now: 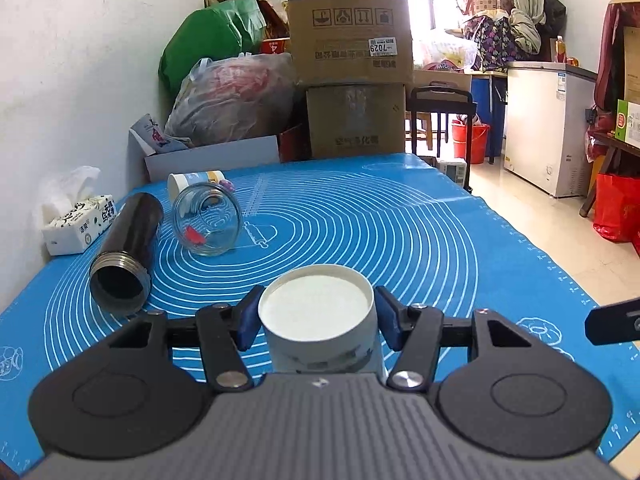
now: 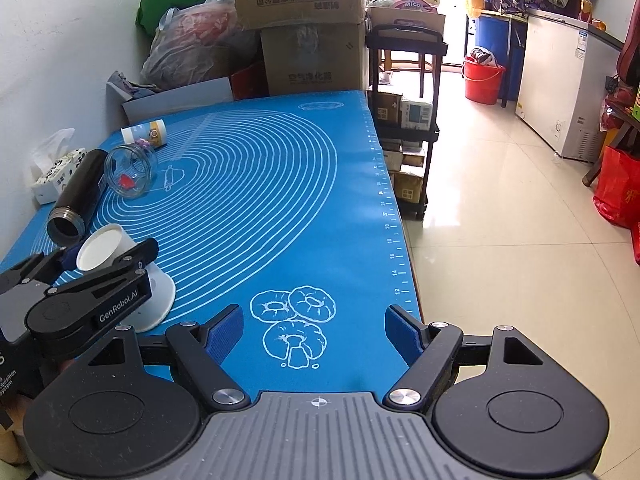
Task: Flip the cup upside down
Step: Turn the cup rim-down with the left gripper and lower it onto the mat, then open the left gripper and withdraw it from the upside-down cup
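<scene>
While the grey housing of each camera mount blocks the lowest strip of both views, the nearest things can still be read. Between the left gripper (image 1: pixel 316 316) fingers stands the white paper cup (image 1: pixel 320 320), base up and mouth down on the blue baking mat (image 1: pixel 400 240). Its blue pads (image 1: pixel 246 322) sit at the cup's sides, but whether they press the wall or stand just off it is hard to tell; the cup's lower half is hidden behind the housing. In the right wrist view the cup (image 2: pixel 120 256) leans slightly, its flared mouth resting on the mat (image 2: pixel 280 200), partly covered by the left gripper (image 2: pixel 102 258). The right gripper (image 2: pixel 316 332) hangs over the mat's near edge with jaws spread wide, nothing between them. Farther left lie a black flask (image 1: pixel 124 248), open end toward the camera, a clear glass jar (image 1: pixel 208 220) on its side, and another paper cup (image 1: pixel 196 184) half hidden behind the jar. A tissue pack (image 1: pixel 78 222) sits by the wall. Beyond, cardboard boxes (image 1: pixel 352 20) are cut off at the top.
</scene>
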{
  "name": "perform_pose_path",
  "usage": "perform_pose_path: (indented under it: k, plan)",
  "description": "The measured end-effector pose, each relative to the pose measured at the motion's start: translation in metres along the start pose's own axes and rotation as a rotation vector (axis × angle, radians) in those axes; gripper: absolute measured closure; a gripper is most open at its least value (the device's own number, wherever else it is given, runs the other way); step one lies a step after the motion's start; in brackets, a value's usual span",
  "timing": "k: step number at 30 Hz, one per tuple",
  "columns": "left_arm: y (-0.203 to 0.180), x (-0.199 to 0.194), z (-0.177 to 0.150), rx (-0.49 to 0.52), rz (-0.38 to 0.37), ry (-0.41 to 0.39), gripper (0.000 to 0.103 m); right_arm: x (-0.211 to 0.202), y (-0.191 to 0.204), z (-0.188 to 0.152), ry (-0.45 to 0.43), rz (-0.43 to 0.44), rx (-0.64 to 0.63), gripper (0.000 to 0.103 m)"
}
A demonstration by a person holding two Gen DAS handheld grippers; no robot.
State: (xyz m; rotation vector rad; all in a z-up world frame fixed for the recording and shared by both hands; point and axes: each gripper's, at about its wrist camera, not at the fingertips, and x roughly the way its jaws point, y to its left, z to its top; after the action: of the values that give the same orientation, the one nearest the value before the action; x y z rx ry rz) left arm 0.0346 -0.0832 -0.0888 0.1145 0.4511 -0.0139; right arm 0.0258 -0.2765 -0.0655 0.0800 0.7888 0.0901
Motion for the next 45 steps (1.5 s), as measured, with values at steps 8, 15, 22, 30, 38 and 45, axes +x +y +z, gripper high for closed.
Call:
perform_pose_path:
  k: [8, 15, 22, 30, 38, 45]
  plan:
    - [0.002, -0.010, 0.005, -0.017, -0.016, -0.001, 0.031, -0.004, 0.000, -0.001, -0.008, 0.021, 0.008, 0.023]
    - [0.012, -0.036, 0.010, -0.048, -0.025, -0.007, 0.015, -0.022, 0.011, -0.008, -0.055, 0.061, -0.013, 0.022]
    - [0.027, -0.068, 0.006, -0.071, -0.022, 0.000, 0.013, -0.043, 0.033, -0.025, -0.101, 0.102, -0.056, 0.022]
    - [0.044, -0.091, -0.006, -0.082, -0.006, 0.002, 0.013, -0.056, 0.051, -0.045, -0.115, 0.135, -0.085, 0.021]
    - [0.052, -0.104, -0.013, -0.086, 0.000, 0.003, 0.013, -0.064, 0.058, -0.057, -0.139, 0.136, -0.101, 0.020]
    - [0.055, -0.110, -0.019, -0.073, -0.001, 0.018, 0.013, -0.065, 0.062, -0.061, -0.138, 0.139, -0.106, 0.020]
